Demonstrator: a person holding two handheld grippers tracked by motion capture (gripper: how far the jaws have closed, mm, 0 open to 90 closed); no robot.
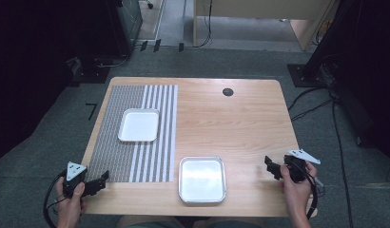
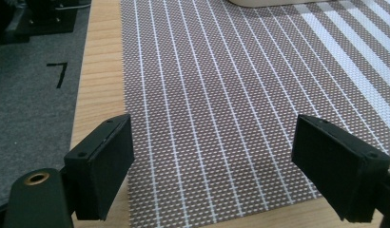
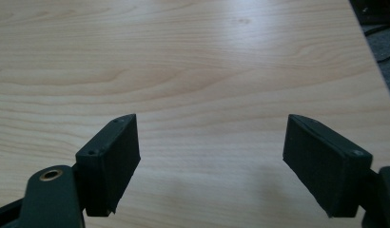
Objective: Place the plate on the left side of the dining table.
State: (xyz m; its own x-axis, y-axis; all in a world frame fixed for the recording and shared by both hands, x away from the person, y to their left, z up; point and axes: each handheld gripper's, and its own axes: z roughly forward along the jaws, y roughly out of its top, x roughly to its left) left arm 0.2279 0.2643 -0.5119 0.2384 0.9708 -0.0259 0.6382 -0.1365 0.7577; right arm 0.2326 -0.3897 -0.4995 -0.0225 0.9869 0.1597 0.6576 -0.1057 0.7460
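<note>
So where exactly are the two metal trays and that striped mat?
Near tray (image 1: 222,164), high view, on its right rim.
Far tray (image 1: 121,128), high view, on its left rim.
Striped mat (image 1: 107,142), high view, on a bare brown part left of the far tray.

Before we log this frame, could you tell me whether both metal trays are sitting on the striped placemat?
No: the smaller tray lies on the placemat, while the larger tray sits on the bare wooden table beside it.

The placemat (image 1: 136,137) was brown woven stuff with thin white lines, then fat white stripes on one side. Both trays (image 1: 139,125) (image 1: 202,180) were white-silvery, the table (image 1: 231,123) light wood, the jaws black.
</note>
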